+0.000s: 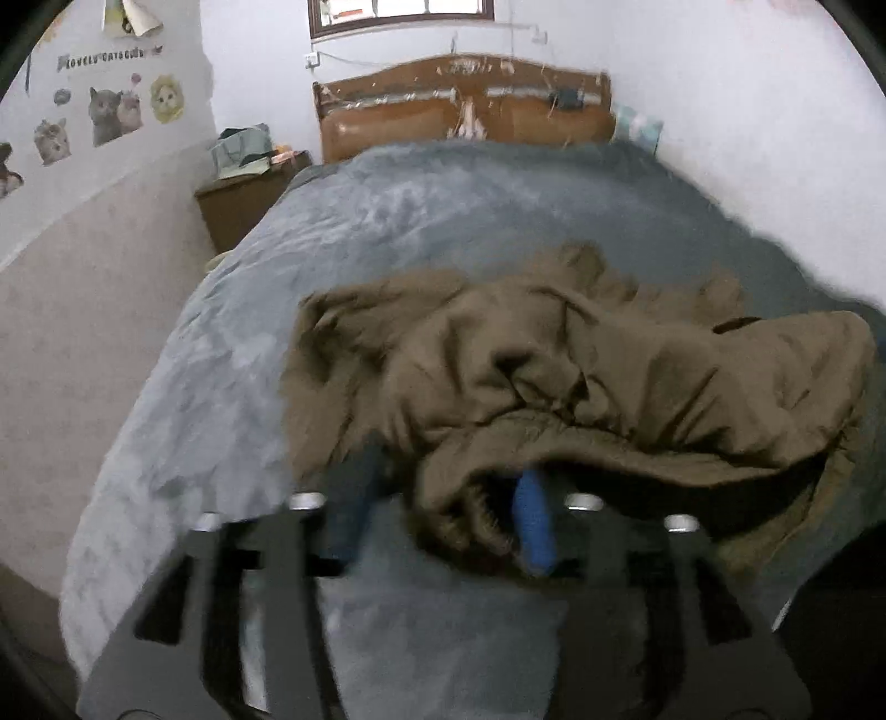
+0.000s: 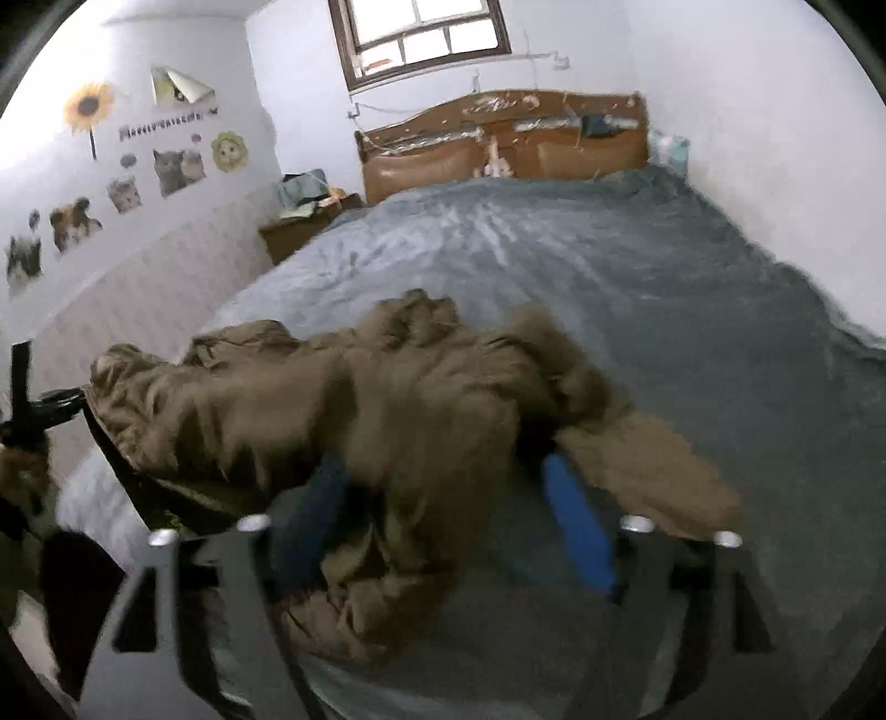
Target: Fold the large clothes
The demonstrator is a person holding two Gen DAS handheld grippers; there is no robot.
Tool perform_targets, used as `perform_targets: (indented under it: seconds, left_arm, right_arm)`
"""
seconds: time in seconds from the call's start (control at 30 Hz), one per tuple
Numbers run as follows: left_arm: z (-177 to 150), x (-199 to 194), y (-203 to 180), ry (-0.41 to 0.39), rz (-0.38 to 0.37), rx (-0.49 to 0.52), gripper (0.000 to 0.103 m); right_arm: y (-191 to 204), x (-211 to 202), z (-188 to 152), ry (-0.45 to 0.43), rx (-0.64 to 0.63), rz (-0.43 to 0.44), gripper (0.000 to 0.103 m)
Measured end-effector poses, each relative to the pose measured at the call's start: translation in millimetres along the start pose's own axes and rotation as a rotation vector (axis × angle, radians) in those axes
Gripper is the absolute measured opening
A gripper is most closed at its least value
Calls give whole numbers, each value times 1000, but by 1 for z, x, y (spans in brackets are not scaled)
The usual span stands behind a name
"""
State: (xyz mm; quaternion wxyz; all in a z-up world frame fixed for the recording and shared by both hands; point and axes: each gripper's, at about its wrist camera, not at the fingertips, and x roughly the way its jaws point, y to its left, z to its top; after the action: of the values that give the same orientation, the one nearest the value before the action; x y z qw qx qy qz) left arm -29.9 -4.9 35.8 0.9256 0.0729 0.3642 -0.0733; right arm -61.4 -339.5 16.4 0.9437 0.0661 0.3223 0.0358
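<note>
The brown coat [image 1: 554, 376] lies crumpled in a heap at the near end of the bed [image 1: 387, 221], on a grey blanket, not yet spread flat. The left gripper [image 1: 443, 498] has its blue fingers [image 1: 532, 520] standing apart with the coat's near hem draped over and between them; motion blur hides whether the pads press the cloth, so I cannot tell if it truly holds. The right gripper [image 2: 448, 498] likewise has its fingers [image 2: 576, 526] spread with a bunch of the coat's cloth between them, and a grip cannot be made out there either. The step in hand looks like taking the hem at two points to lift and shake the coat open. To do it well, each gripper should close on a single layer of the hem, well apart from the other, then lift evenly so the coat hangs straight before being laid flat toward the middle of the bed, where there is plenty of bare blanket. A wooden headboard [image 2: 498, 149] stands at the far end under a window [image 2: 421, 39], a nightstand [image 2: 299, 227] with clutter is beside it, and animal stickers [image 2: 177, 166] dot the wall on the left
</note>
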Motion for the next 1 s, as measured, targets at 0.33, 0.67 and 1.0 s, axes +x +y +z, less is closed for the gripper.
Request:
perform_targets:
  seconds: [0.33, 0.67, 1.0]
  left_arm:
    - [-35, -5, 21, 22, 80, -49, 98]
    - [98, 95, 15, -78, 117, -20, 99]
    - [143, 278, 0, 183, 154, -41, 99]
  right_arm:
    - [42, 6, -7, 93, -152, -61, 87]
    - [25, 127, 72, 130, -54, -151, 87]
    - [-25, 293, 97, 356, 75, -240, 87]
